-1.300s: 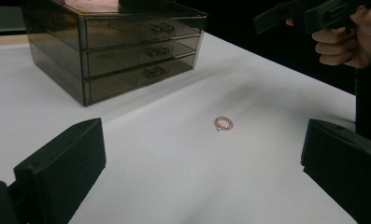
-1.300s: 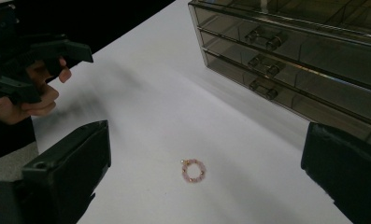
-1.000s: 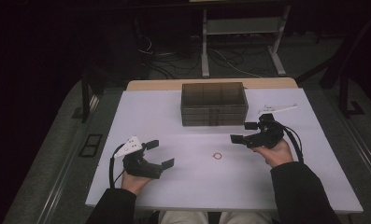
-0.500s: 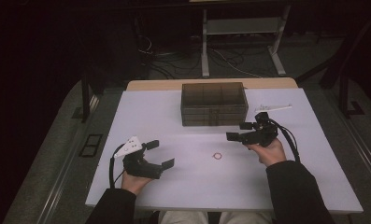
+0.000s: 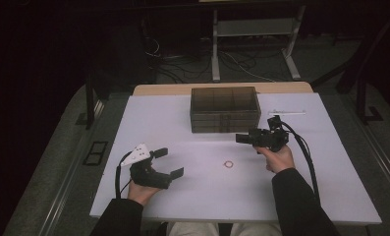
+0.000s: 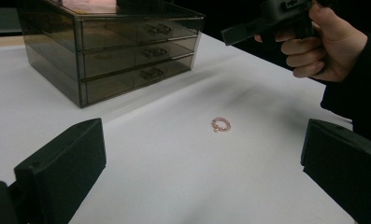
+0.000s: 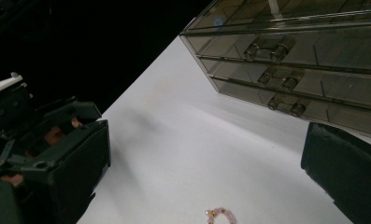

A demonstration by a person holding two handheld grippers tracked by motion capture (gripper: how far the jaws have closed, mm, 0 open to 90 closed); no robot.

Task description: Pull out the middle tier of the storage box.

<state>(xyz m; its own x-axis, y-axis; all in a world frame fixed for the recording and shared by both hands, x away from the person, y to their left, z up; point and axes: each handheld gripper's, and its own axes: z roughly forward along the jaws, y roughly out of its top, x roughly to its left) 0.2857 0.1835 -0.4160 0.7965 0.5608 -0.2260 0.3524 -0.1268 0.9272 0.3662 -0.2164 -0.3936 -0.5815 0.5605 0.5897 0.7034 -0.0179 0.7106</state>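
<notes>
A smoky clear drawer box [image 5: 225, 109] with three drawers stands at the back middle of the white table [image 5: 192, 206]. A small pink bead ring [image 5: 228, 163] lies flat in front of it. My left gripper [image 5: 171, 162] rests near the front left, open, with nothing between its jaws. It points across at the ring [image 6: 220, 124] and the box [image 6: 113, 46]. My right gripper [image 5: 243, 139] hovers right of the ring and just in front of the box, open and holding nothing. Its own view shows the drawer handles [image 7: 267, 49] above and the ring [image 7: 220, 216] at the bottom edge.
A thin white stick [image 5: 287, 112] lies at the back right, beside the box. A wooden strip [image 5: 163, 89] runs along the table's far edge. Behind it a metal stand [image 5: 254, 29] and cables sit on the dark floor.
My right gripper has moved left and a little forward, nearer the front of the drawer box. The left gripper and the ring have stayed where they were.
</notes>
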